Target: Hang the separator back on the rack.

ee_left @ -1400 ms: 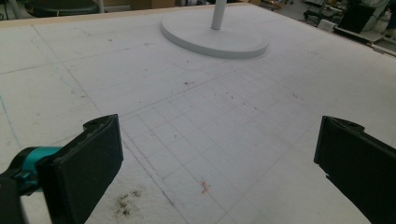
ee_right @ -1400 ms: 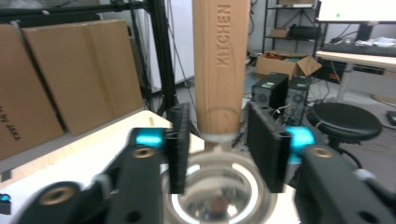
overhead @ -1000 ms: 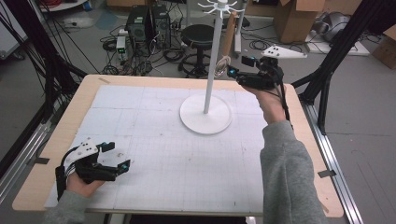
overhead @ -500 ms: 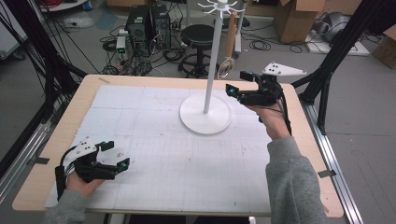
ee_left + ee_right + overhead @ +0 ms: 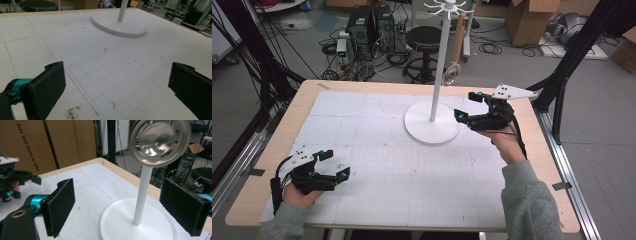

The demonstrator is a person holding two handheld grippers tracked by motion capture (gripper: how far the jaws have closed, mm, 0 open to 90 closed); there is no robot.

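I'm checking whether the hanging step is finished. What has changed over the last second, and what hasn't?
The right gripper has come down and away from the hanging strainer, toward the stand's base. Its jaws have just been opening and nothing is between them. The strainer hangs from the stand's top, let go. The left gripper, open, and the stand stayed put.

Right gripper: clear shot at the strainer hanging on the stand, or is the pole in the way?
Probably yes. The right gripper sits open beside the white stand, with nothing between its fingers. The hanging strainer dangles just above and ahead, free of the pole, so coming back up looks unobstructed.
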